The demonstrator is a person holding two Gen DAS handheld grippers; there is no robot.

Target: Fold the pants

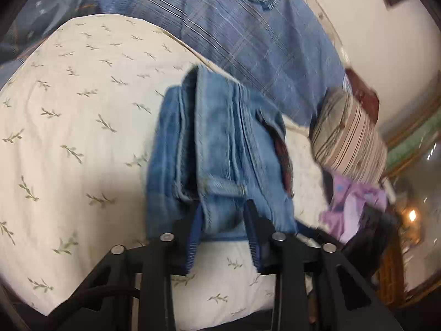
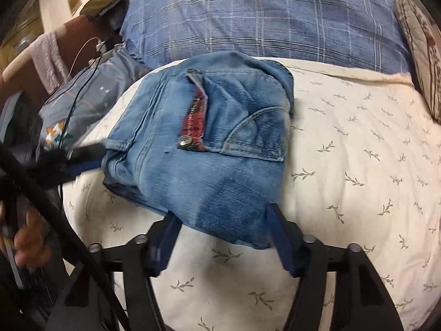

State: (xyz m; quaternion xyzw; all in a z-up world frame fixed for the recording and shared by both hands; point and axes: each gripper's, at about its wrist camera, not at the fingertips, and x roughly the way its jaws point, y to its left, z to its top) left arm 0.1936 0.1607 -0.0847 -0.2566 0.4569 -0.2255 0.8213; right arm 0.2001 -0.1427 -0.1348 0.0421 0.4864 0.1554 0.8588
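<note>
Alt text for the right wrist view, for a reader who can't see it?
Folded blue jeans lie on a cream leaf-print sheet, their near edge between the right gripper's open jaws. The left gripper reaches the bundle's left side; a blue plaid pillow lies behind.

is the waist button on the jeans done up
No: in the right wrist view the jeans lie folded on the bed sheet with the metal button loose on an open fly showing red lining.

I see the folded pants (image 2: 204, 149) lying on the bed (image 2: 358, 193). A pillow (image 2: 275, 19) lies beyond them at twelve o'clock. Another pillow (image 2: 421, 55) sits at two o'clock.
</note>
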